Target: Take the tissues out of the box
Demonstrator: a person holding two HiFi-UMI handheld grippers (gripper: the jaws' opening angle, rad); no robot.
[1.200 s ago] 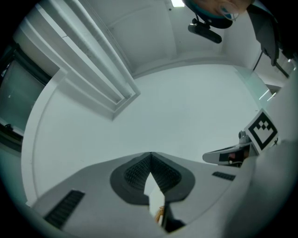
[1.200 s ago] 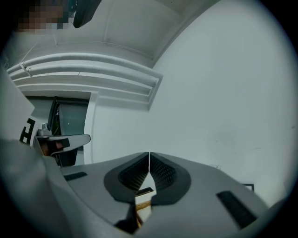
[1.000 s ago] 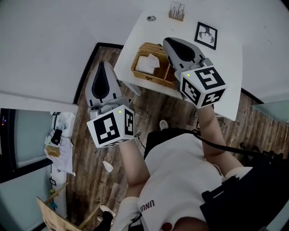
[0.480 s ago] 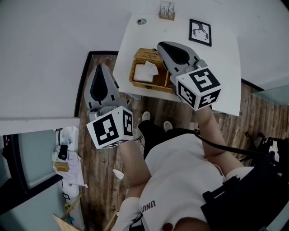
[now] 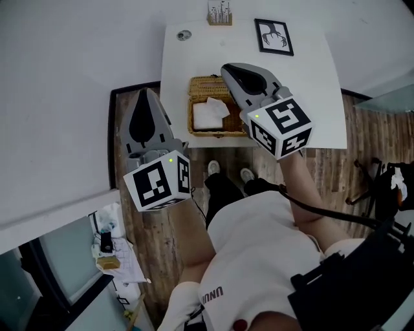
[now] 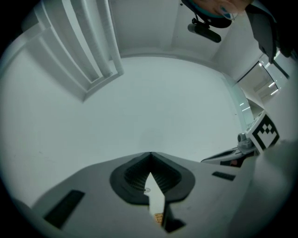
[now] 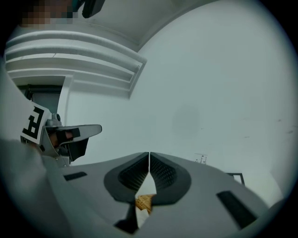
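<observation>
A wicker tissue box (image 5: 200, 85) stands on the near half of a white table (image 5: 310, 97). A white tissue (image 5: 208, 114) sticks up out of it. My right gripper (image 5: 226, 67) hangs above the box's right end, jaws shut with nothing in them. Left of the table, my left gripper (image 5: 147, 92) is held over the wooden floor, also shut and empty. In the right gripper view the jaws meet at the tip (image 7: 149, 154), and a bit of wicker (image 7: 144, 202) shows through the gap below. The left gripper view faces a plain wall, its tips (image 6: 150, 153) together.
At the table's far edge stand a framed picture (image 5: 272, 35), a small holder (image 5: 218, 13) and a round disc (image 5: 184, 35). The person's shoes (image 5: 213, 168) are at the table's near edge. Clutter (image 5: 110, 242) lies on the floor at lower left.
The table and box have slid toward the middle of the head view as the person stepped closer. The right gripper now hangs over the box's right end. Both grippers stayed shut.
</observation>
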